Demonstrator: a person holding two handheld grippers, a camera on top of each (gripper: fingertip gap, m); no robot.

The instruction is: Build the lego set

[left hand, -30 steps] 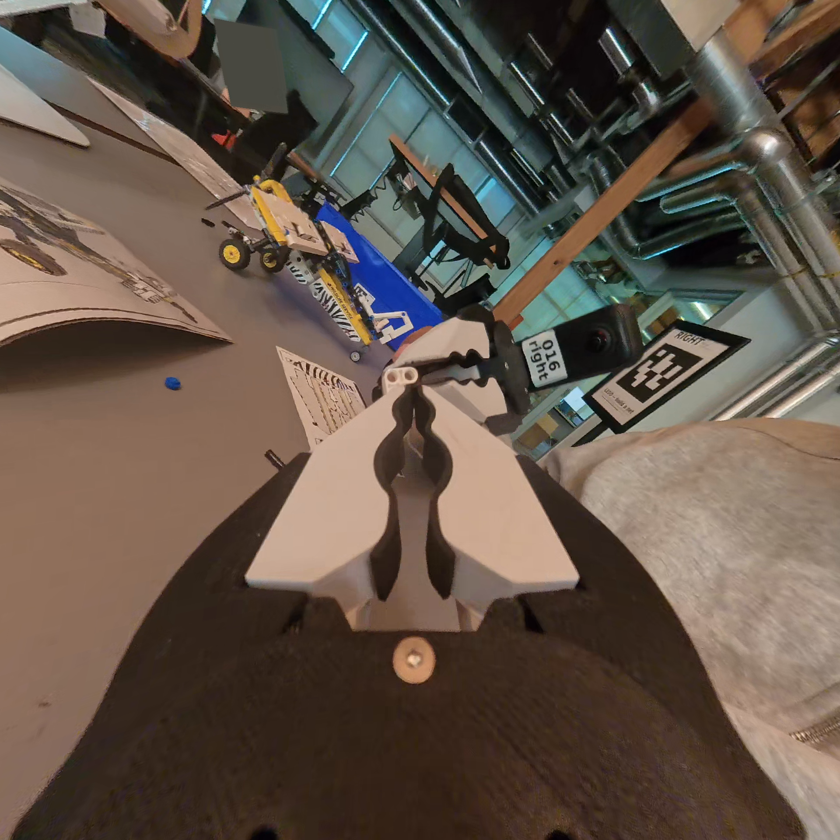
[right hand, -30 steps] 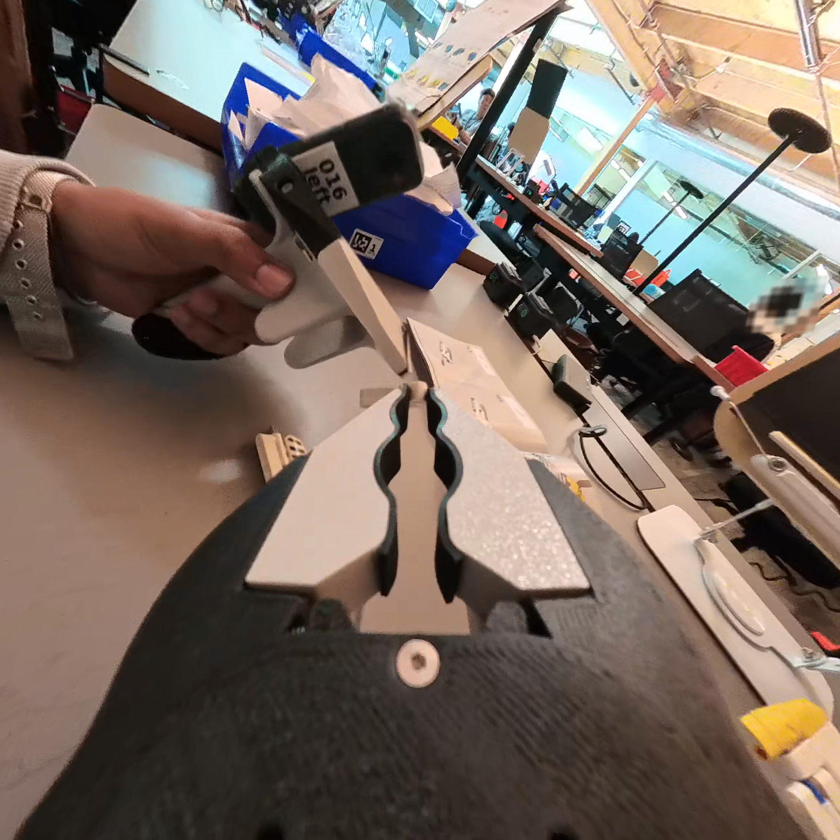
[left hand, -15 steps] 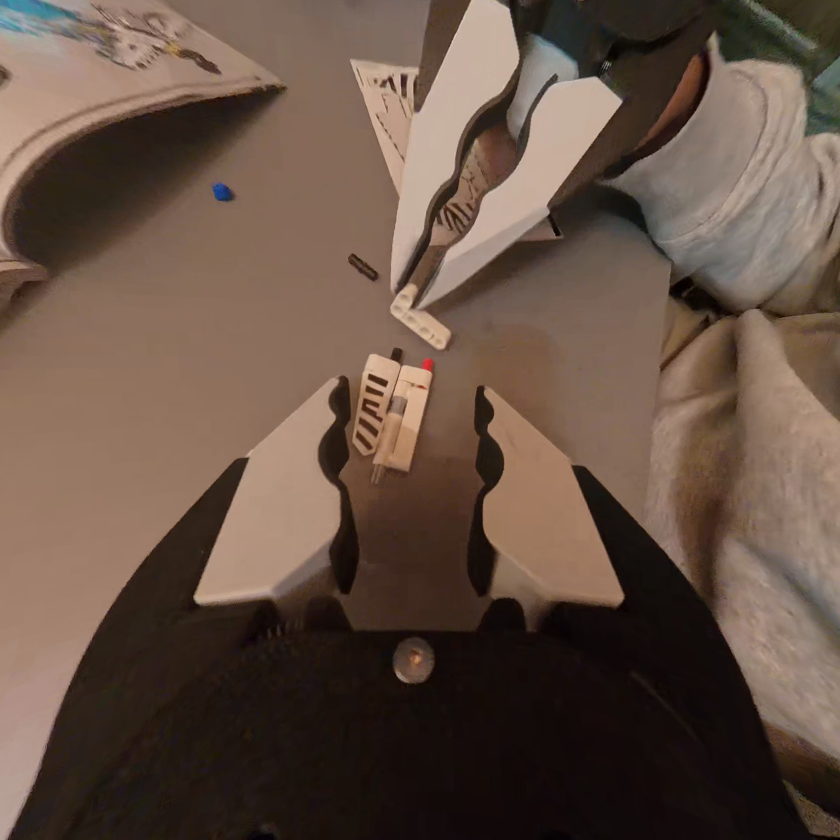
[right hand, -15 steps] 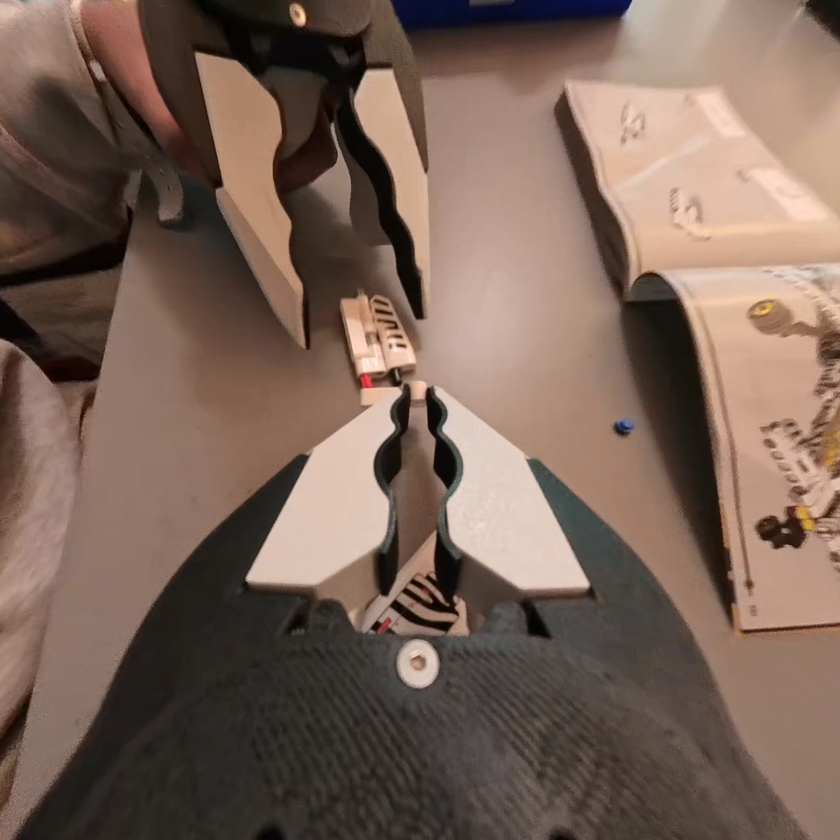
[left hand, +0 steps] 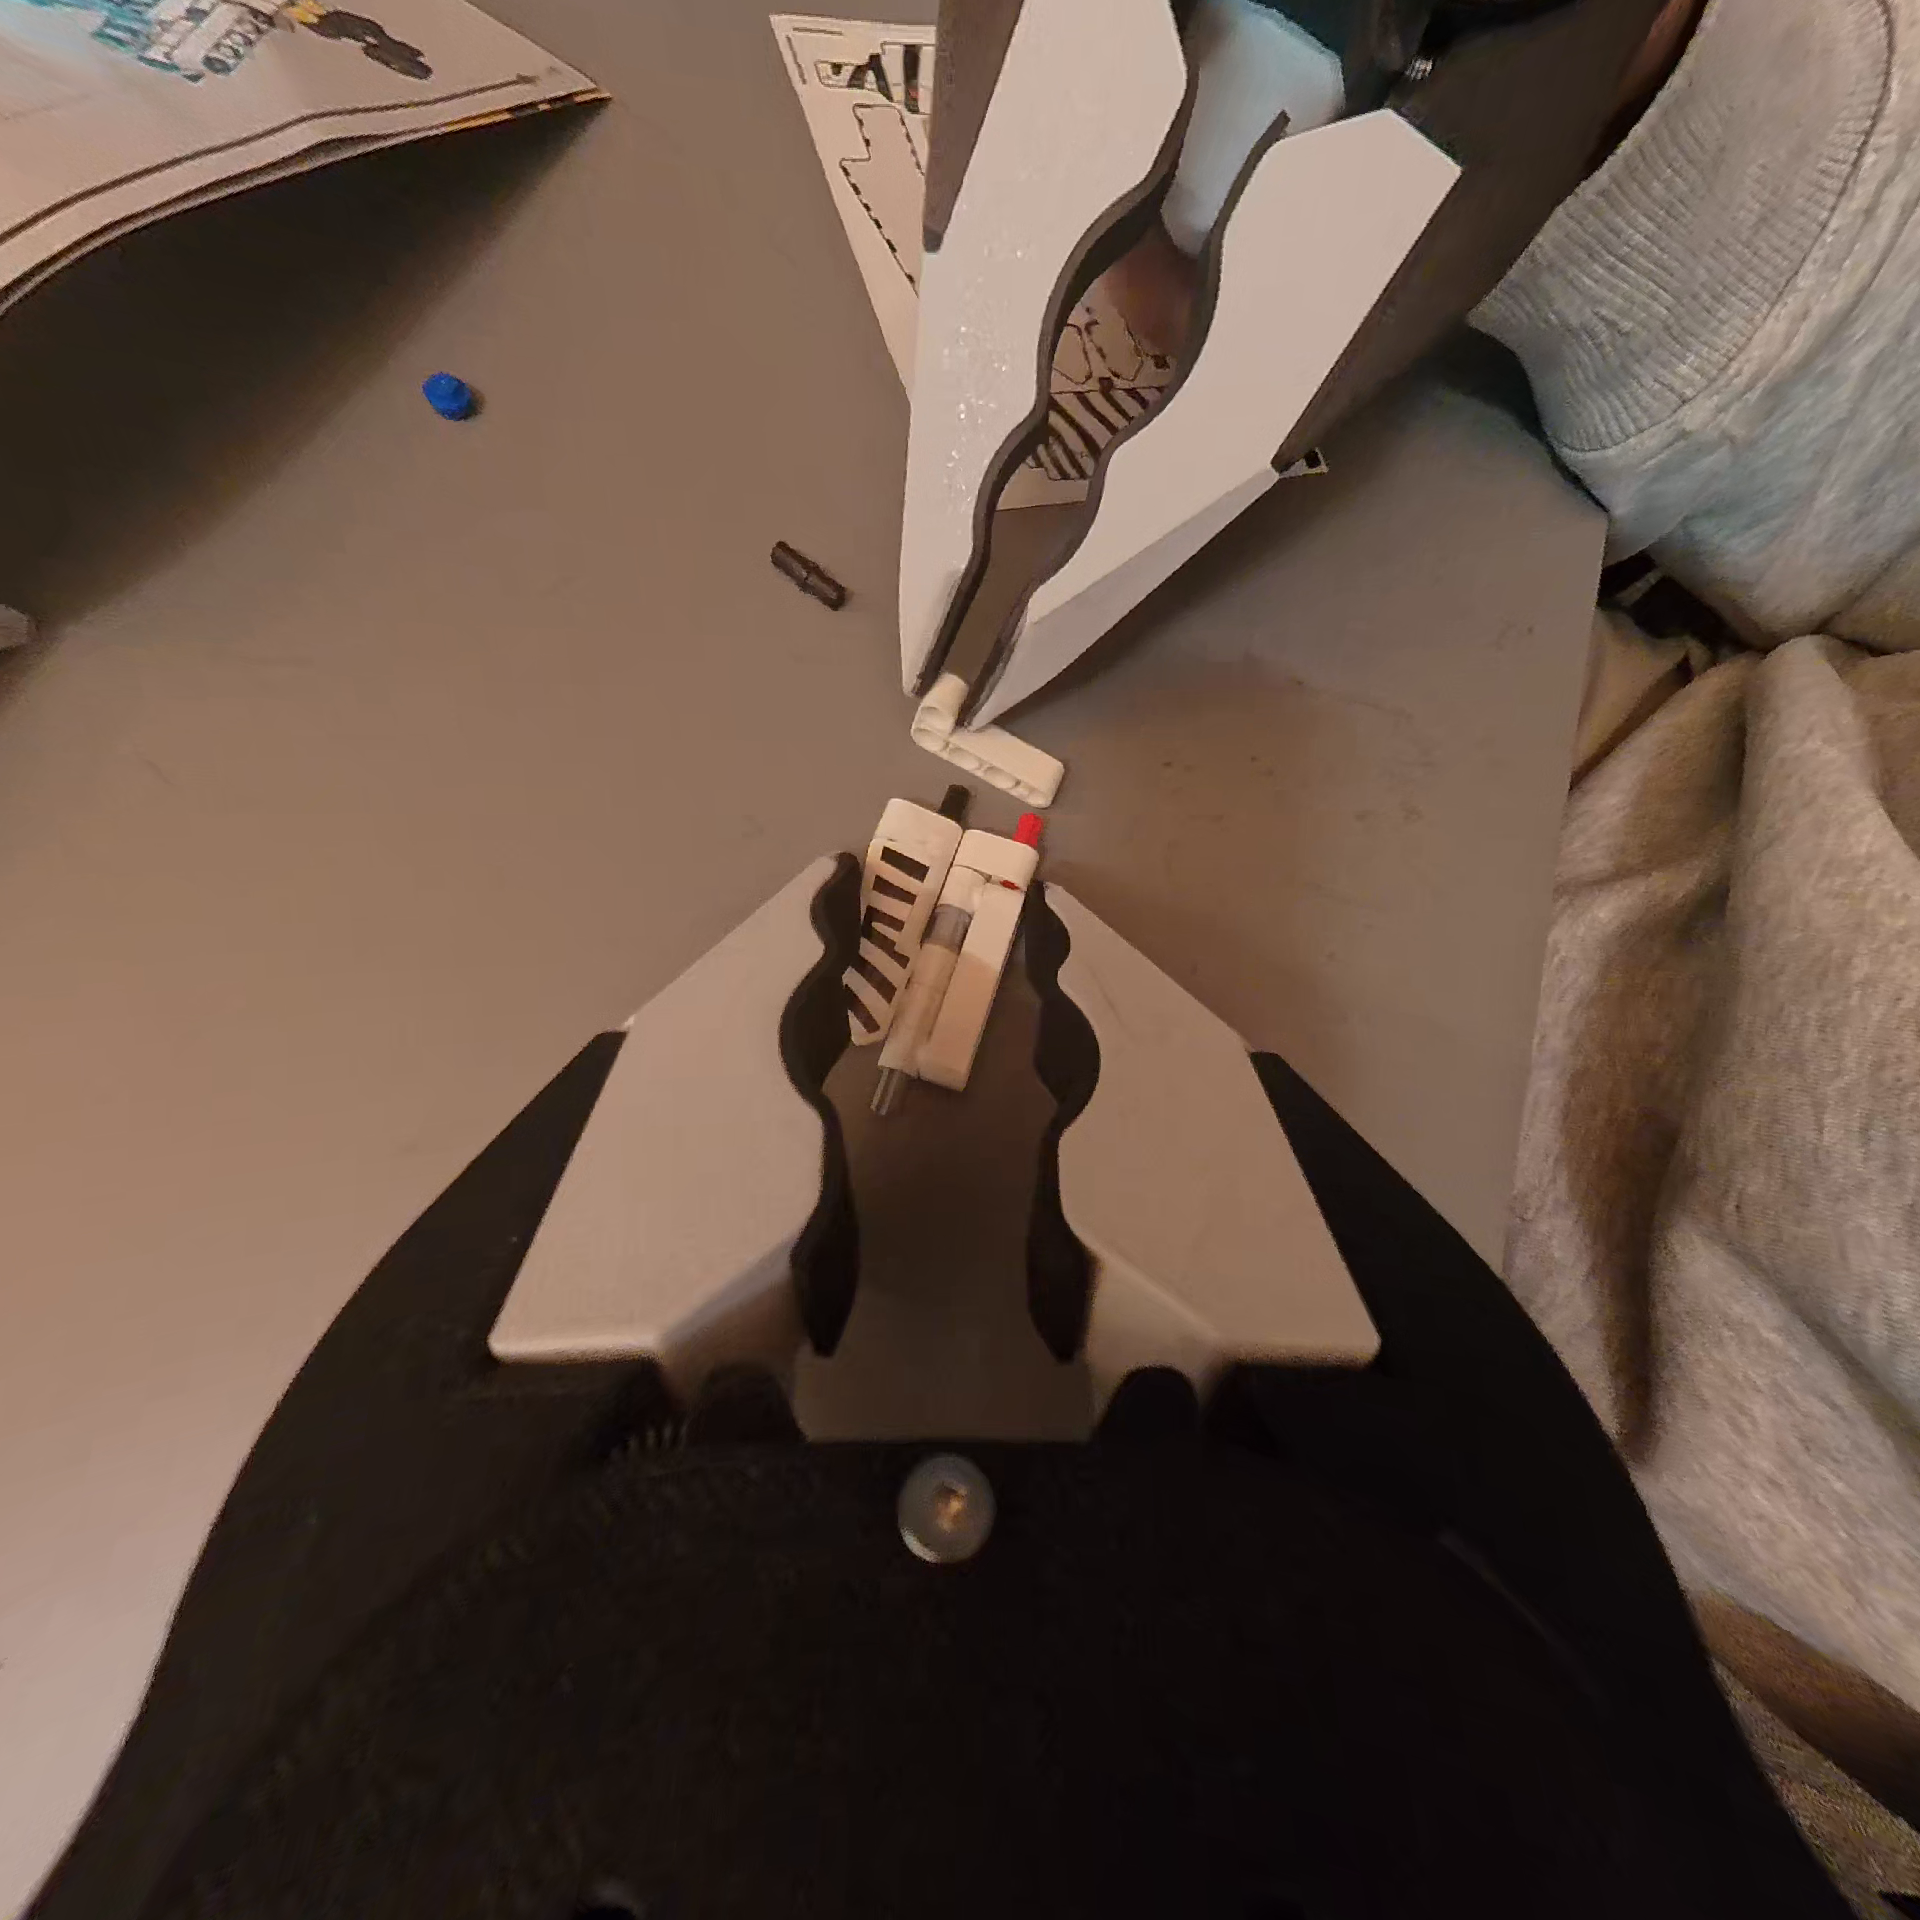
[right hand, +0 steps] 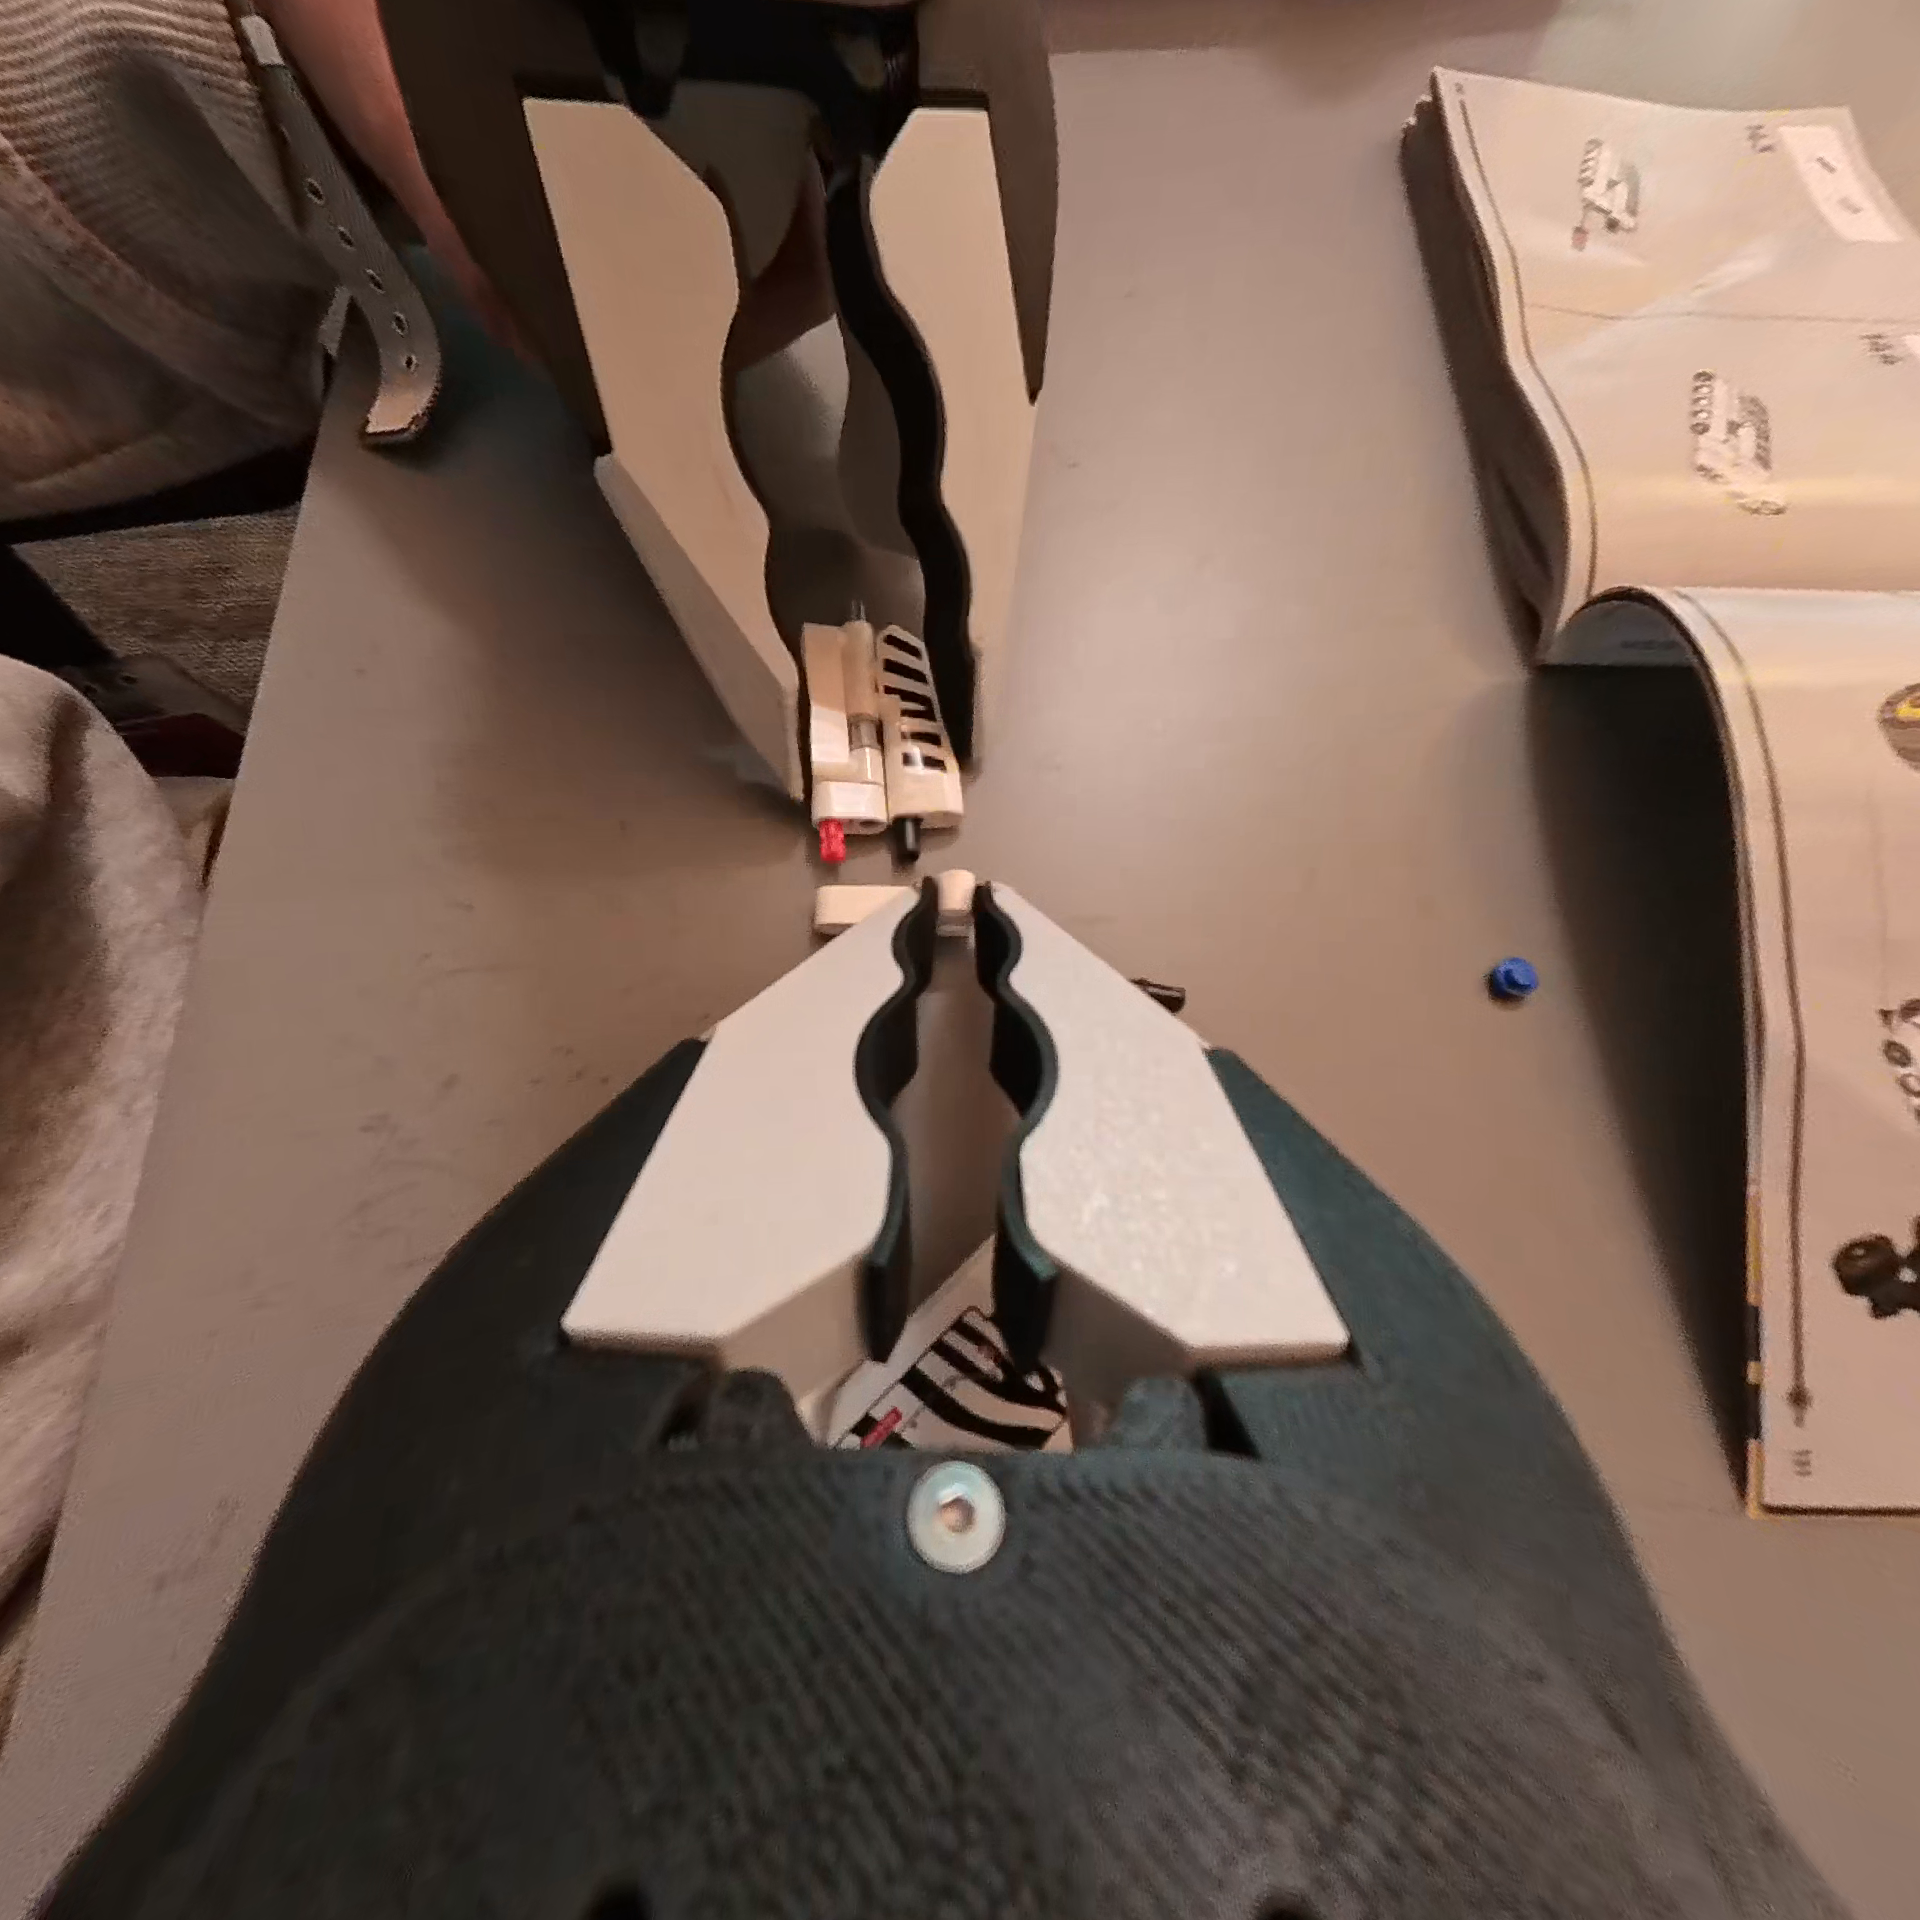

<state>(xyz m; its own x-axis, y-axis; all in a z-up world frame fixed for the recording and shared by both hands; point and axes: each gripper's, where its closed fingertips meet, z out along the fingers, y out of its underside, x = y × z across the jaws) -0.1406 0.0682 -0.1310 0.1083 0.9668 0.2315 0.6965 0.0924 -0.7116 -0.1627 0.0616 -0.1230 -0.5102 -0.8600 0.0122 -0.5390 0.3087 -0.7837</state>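
Two handheld grippers face each other, tips close together, over a grey table (left hand: 312,831) strewn with lego parts. The left gripper (left hand: 940,883) has its fingers set narrowly around a small white assembly (left hand: 940,935), a striped panel joined to a white beam with a grey axle, a red pin and a black pin jutting from its far end; the assembly lies on the table between the fingers, and whether they actually press it cannot be told. Just beyond, the right gripper (right hand: 948,902) pinches one end of a white L-shaped beam (left hand: 987,753), its fingers nearly closed on the piece; the beam's long arm lies just short of the assembly's pins, apart from them. A loose black pin (left hand: 808,574) rests near the right gripper's tips, and a blue stud (left hand: 449,396) sits well apart toward the open instruction booklet (right hand: 1662,416). A striped sticker sheet (left hand: 873,177) lies under the right gripper. Grey sleeves (left hand: 1714,312) frame the table's edge.
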